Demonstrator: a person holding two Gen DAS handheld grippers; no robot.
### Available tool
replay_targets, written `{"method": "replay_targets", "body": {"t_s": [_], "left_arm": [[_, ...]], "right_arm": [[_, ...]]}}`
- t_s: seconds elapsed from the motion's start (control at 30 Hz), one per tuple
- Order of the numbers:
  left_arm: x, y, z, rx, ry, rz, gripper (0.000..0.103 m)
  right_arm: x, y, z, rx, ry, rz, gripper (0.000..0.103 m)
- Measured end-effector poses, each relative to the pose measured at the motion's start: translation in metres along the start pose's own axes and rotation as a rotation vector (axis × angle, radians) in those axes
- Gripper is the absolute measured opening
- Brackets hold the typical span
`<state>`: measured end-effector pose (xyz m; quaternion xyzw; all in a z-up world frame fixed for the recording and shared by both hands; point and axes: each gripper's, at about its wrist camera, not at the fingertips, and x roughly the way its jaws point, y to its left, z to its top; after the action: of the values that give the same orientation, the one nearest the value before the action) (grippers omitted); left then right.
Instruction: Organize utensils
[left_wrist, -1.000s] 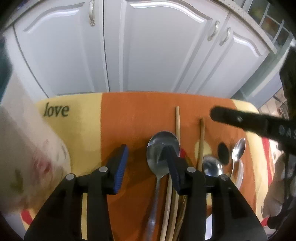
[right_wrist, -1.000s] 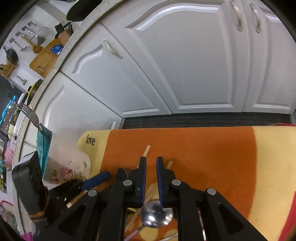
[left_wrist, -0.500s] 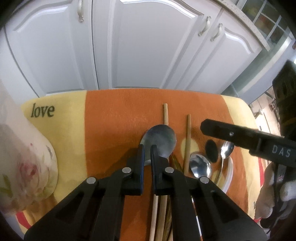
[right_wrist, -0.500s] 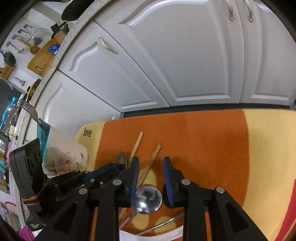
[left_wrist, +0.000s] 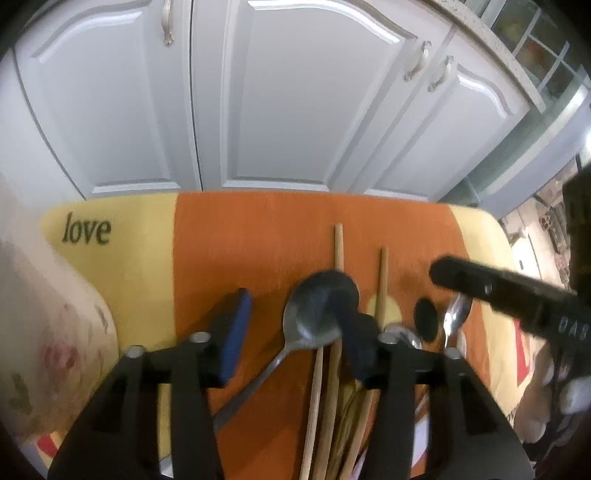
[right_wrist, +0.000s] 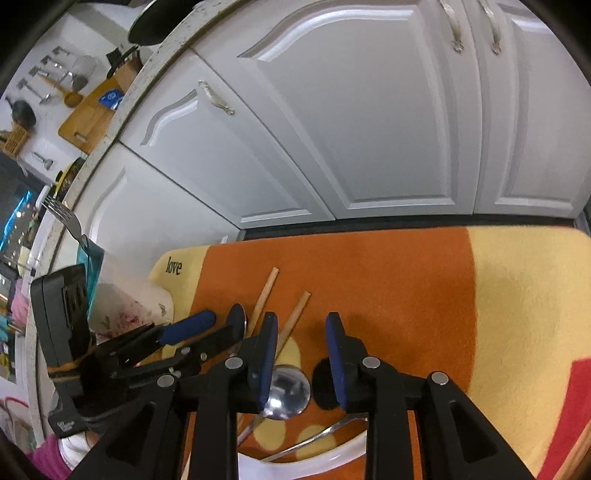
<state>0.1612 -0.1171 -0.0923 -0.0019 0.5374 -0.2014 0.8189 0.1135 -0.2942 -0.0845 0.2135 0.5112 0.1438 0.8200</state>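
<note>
Orange and yellow fleece, printed with the word "love", covers the work surface (left_wrist: 240, 258) on which the utensils are laid out in front of white cabinet doors (left_wrist: 280, 103).

A large metal spoon (left_wrist: 314, 317) is seen in the left wrist view, its bowl toward the cabinets and its handle running back toward the camera on the near left. Wooden chopsticks (left_wrist: 338, 243) lie just right of it, their tips pointing to the far side. A smaller spoon (right_wrist: 290, 391) lies further right, its bowl showing between the right gripper's pads.

The left gripper (left_wrist: 295, 332) is tilted steeply down over the large spoon; its jaws are opening, the spoon's bowl lying between them with neither pad pressing on it. The right gripper (right_wrist: 301, 354) is likewise angled down over the smaller spoon, its blue pads parted and nothing clamped.

For the pick to go well, a spoon would best be taken across its narrow handle or neck rather than the rounded bowl, which would probably slip. The pads should be lowered until nearly touching the fleece, one on each side of the metal, with the chopsticks kept outside the jaws so that only one utensil is lifted.

A floral container (left_wrist: 48, 332), blurred, stands at the left edge; a fork (right_wrist: 64, 218) stands up from it in the right wrist view.
</note>
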Motion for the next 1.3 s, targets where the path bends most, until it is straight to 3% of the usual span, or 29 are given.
{"method": "replay_targets", "body": {"t_s": [0.53,0.6,0.7,0.9,1.0,1.1,1.13,1.2,1.3], "left_arm": [[-0.007,-0.015,-0.012,0.014,0.016,-0.054,0.054],[-0.01,-0.015,-0.02,0.029,0.02,-0.026,0.03],[-0.016,-0.007,-0.031,0.014,0.035,0.023,0.018],[-0.039,0.006,-0.052,-0.012,0.01,0.003,0.018],[-0.044,0.013,-0.061,-0.022,0.027,0.041,0.018],[-0.058,0.02,-0.066,-0.048,-0.022,0.037,0.02],[-0.062,0.022,-0.067,-0.047,-0.037,0.047,0.022],[-0.067,0.024,-0.067,-0.035,-0.061,0.08,0.043],[-0.06,0.025,-0.067,-0.006,-0.077,0.166,0.044]], "right_arm": [[-0.008,-0.005,-0.001,0.002,-0.004,0.026,0.026],[-0.005,-0.002,0.0,-0.02,0.006,0.02,0.026],[-0.002,0.004,0.0,-0.04,0.01,0.017,0.026],[-0.002,0.009,-0.006,-0.045,0.017,0.027,0.026],[-0.007,0.01,-0.009,-0.042,0.013,0.025,0.026],[-0.009,0.012,-0.01,-0.046,0.014,0.022,0.026],[-0.01,0.012,-0.011,-0.047,0.014,0.022,0.026],[-0.011,0.013,-0.014,-0.042,0.019,0.029,0.026],[-0.011,0.016,-0.019,-0.042,0.028,0.034,0.026]]}}
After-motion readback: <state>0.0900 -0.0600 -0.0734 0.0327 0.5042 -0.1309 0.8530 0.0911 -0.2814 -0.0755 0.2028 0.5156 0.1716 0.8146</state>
